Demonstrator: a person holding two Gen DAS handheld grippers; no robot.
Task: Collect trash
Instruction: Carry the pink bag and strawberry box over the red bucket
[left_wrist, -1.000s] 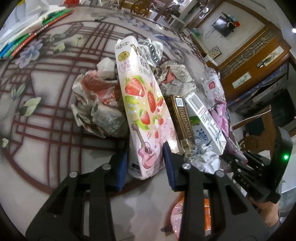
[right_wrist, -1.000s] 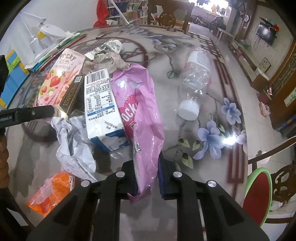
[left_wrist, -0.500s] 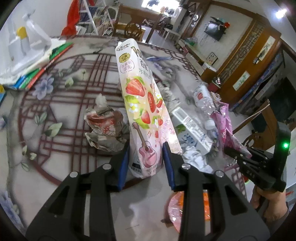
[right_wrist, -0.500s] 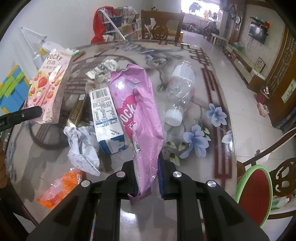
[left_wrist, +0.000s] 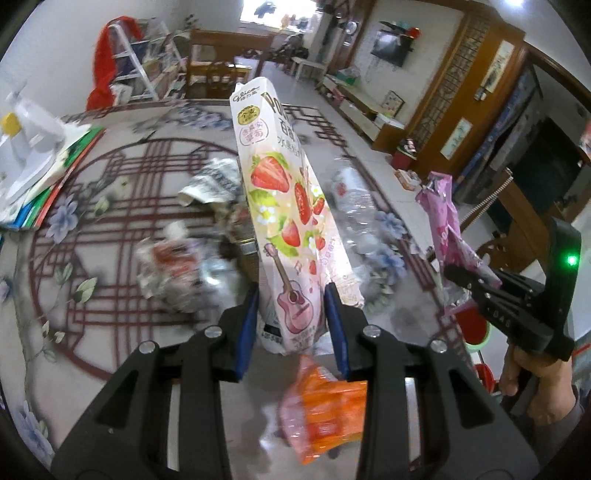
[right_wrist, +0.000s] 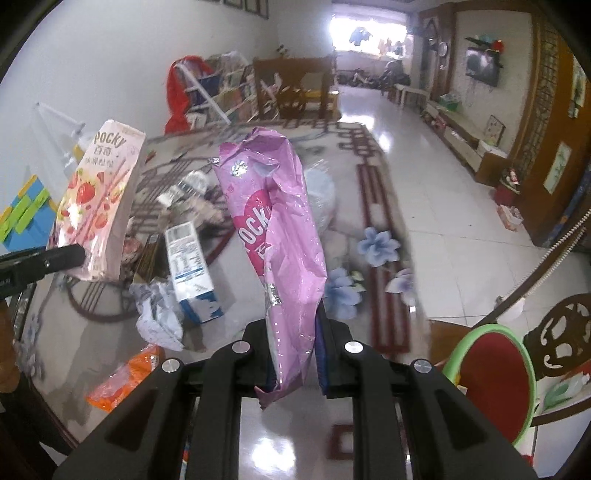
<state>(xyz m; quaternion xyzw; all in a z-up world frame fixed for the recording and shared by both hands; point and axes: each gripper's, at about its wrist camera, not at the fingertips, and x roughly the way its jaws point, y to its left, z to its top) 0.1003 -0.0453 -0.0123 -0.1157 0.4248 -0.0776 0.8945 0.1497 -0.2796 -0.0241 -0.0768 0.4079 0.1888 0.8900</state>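
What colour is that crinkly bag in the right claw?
Pink bag, clearest in the right wrist view.

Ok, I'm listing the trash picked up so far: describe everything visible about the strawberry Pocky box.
The strawberry Pocky box is a tall, pale pink cardboard carton printed with strawberries, a pink guitar and the Pocky name. The left gripper has its jaws shut on its lower end, holding it raised off the table, leaning slightly, with nothing else touching it.

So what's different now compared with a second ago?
Both grippers have risen off the table with their catch. The left gripper stays clamped on the strawberry Pocky box, the right gripper on the pink Pocky wrapper; both now hang in the air. The milk carton, crumpled paper and orange packet stayed put.
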